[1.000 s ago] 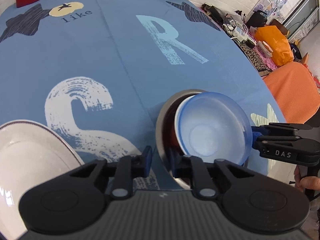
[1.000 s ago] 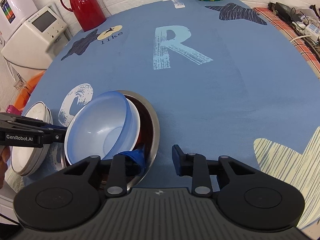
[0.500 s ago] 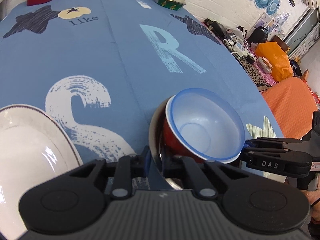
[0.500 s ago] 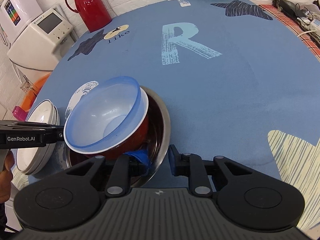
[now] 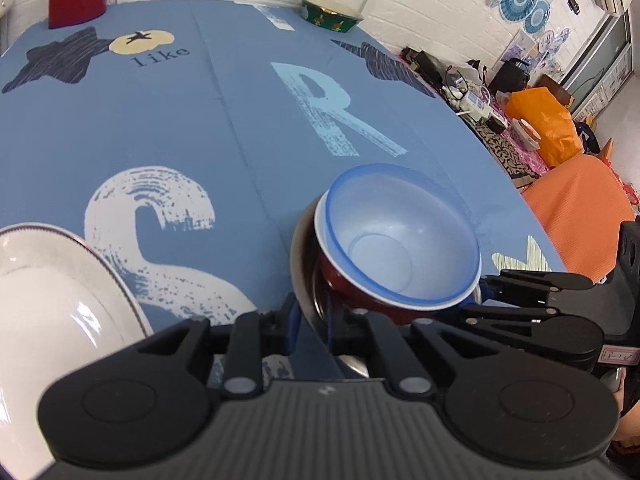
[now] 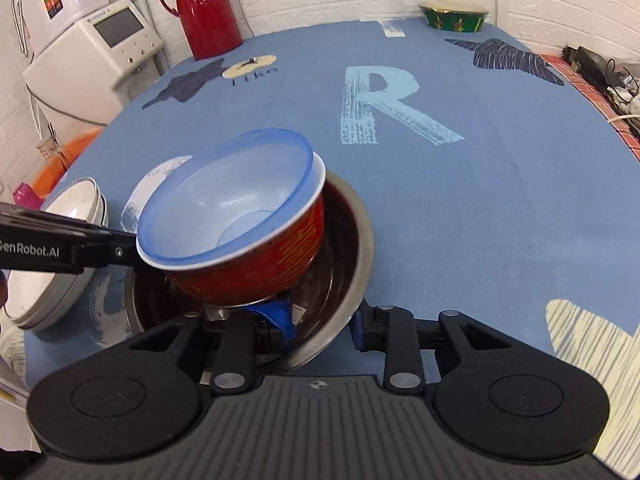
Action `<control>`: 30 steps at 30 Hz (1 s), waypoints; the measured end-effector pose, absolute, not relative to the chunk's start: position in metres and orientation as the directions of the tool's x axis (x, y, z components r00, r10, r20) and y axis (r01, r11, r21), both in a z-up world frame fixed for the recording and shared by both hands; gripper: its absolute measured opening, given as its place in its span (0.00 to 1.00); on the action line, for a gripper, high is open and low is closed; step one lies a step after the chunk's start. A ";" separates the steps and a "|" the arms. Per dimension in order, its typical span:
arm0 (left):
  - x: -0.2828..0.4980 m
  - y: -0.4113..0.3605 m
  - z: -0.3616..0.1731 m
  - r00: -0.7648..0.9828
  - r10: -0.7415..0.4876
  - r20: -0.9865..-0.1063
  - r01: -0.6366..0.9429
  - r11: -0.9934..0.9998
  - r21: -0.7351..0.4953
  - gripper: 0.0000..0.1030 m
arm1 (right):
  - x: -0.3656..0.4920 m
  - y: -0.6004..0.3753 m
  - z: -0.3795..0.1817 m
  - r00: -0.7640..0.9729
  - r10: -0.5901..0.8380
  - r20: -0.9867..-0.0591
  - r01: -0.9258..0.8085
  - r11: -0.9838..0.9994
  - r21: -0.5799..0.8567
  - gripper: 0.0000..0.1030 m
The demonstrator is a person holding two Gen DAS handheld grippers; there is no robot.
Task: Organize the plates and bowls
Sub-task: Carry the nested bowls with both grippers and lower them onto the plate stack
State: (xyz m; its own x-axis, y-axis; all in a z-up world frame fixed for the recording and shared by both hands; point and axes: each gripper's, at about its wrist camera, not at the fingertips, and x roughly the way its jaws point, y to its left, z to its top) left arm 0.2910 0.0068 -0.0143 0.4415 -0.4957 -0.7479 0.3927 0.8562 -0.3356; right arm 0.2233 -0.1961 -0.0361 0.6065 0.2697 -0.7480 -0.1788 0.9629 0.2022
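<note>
A translucent blue bowl point(image 5: 400, 240) point(image 6: 232, 208) sits nested in a red bowl point(image 5: 352, 296) point(image 6: 260, 264). The pair leans inside a wide steel bowl point(image 5: 300, 264) point(image 6: 352, 248) on the blue tablecloth. My left gripper point(image 5: 314, 318) is shut on the steel bowl's rim on its near left side. My right gripper point(image 6: 320, 320) is shut on the opposite wall, with one blue pad inside under the red bowl and the other outside. Each gripper shows in the other's view, the right gripper point(image 5: 486, 292) and the left gripper point(image 6: 128, 254), both at the rim.
A stack of white plates point(image 5: 48, 300) point(image 6: 60, 280) stands just left of the steel bowl. A red thermos point(image 6: 208, 4) and a green bowl point(image 6: 454, 16) stand at the far edge. A white appliance point(image 6: 92, 60) is off the table's left, an orange chair point(image 5: 580, 208) off its right.
The blue bowl leaned steeply in the steel bowl; now it and the red bowl sit more level and higher. Both grippers have closed in on the steel bowl's rim.
</note>
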 end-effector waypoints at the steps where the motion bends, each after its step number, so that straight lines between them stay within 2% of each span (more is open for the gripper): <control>1: 0.292 0.006 -0.014 0.442 -0.492 -0.750 0.393 0.858 -0.331 0.00 | 0.224 -0.196 -0.036 0.607 0.272 -0.747 -0.179 0.962 0.205 0.13; 13: 0.293 0.013 0.015 0.529 -0.454 -0.716 0.387 0.881 -0.272 0.00 | 0.229 -0.181 -0.015 0.663 0.279 -0.695 -0.212 0.960 0.184 0.15; 19: 0.278 0.052 0.039 0.589 -0.425 -0.687 0.333 0.903 -0.272 0.00 | 0.232 -0.148 0.009 0.662 0.334 -0.671 -0.288 0.940 0.184 0.15; 26: 0.234 0.130 0.062 0.688 -0.266 -0.676 0.171 0.964 -0.206 0.00 | 0.224 -0.071 0.031 0.621 0.494 -0.608 -0.481 0.853 0.202 0.15; 30: 0.215 0.169 0.055 0.693 -0.176 -0.699 0.072 0.982 -0.175 0.00 | 0.224 -0.028 0.026 0.561 0.545 -0.623 -0.561 0.804 0.198 0.15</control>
